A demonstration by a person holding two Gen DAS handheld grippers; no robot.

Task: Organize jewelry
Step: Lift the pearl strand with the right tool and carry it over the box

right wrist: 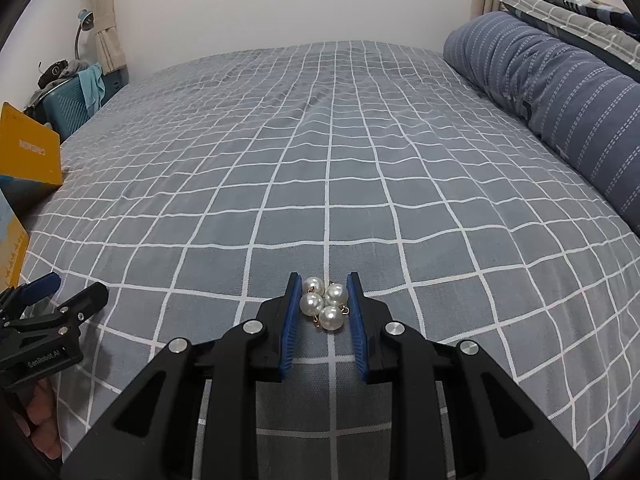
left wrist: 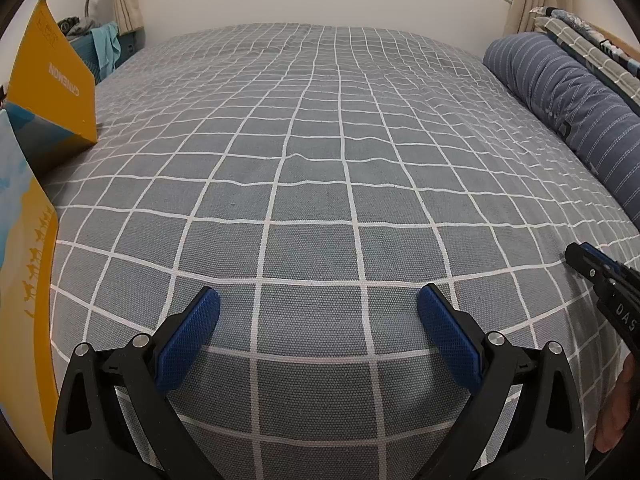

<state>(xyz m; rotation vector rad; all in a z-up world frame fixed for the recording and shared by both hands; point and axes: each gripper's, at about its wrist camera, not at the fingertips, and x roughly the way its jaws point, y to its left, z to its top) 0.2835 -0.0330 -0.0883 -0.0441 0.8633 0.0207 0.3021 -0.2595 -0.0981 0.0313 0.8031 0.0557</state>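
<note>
white round pearl cluster (right wrist: 324,303) pinched between right gripper (right wrist: 324,280) for carrying; left gripper (left wrist: 319,300) wide, empty, at 9 o'clock.

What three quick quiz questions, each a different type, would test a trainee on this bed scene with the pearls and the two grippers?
1. True or false: the left gripper holds the cluster of white round pearl beads.
2. How many pearls show between the right gripper fingers?
3. Multiple choice: the yellow cardboard box lies on the grey checked bedsheet toward the A) left B) right C) far end.

Key: 1 false; 2 four; 3 A.
</note>
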